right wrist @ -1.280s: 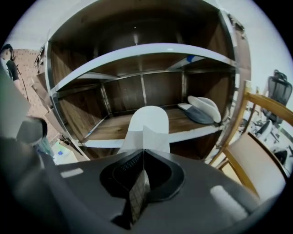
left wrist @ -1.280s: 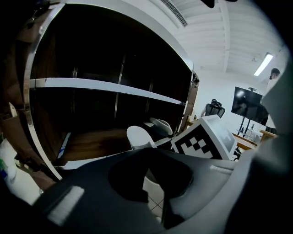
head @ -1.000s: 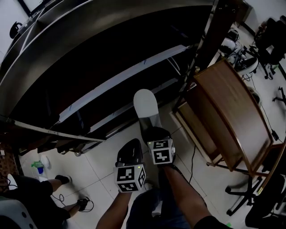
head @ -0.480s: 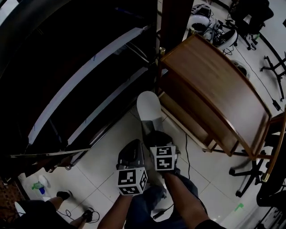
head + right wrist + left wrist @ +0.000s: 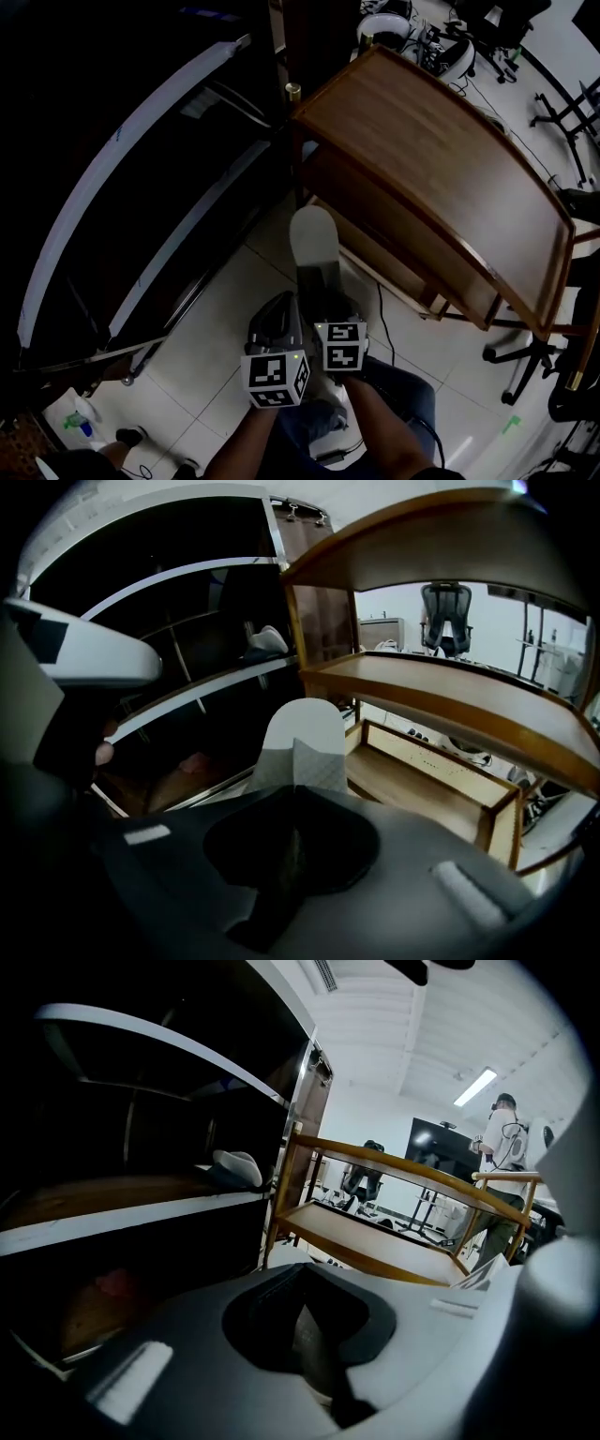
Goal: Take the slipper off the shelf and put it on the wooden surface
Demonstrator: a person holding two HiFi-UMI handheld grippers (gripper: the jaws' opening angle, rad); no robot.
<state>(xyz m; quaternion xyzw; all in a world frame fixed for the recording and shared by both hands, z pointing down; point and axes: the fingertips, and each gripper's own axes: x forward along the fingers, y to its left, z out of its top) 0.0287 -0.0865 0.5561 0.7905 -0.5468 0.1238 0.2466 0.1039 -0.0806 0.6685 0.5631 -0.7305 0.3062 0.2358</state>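
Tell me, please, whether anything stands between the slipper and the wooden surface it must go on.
Nothing visible does. The slipper, clamped in the right hand-held gripper, hangs over the floor beside the wooden surface, with only open air between them.

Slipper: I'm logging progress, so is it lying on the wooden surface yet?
No, the slipper is held up in the right tongs, over the floor tiles.

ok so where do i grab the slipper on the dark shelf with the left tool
Probably the end of the slipper at the shelf front edge, pinching sole and upper together. Bring the left tool in level from the open front: it lies flat at that edge, with another shelf overhead.
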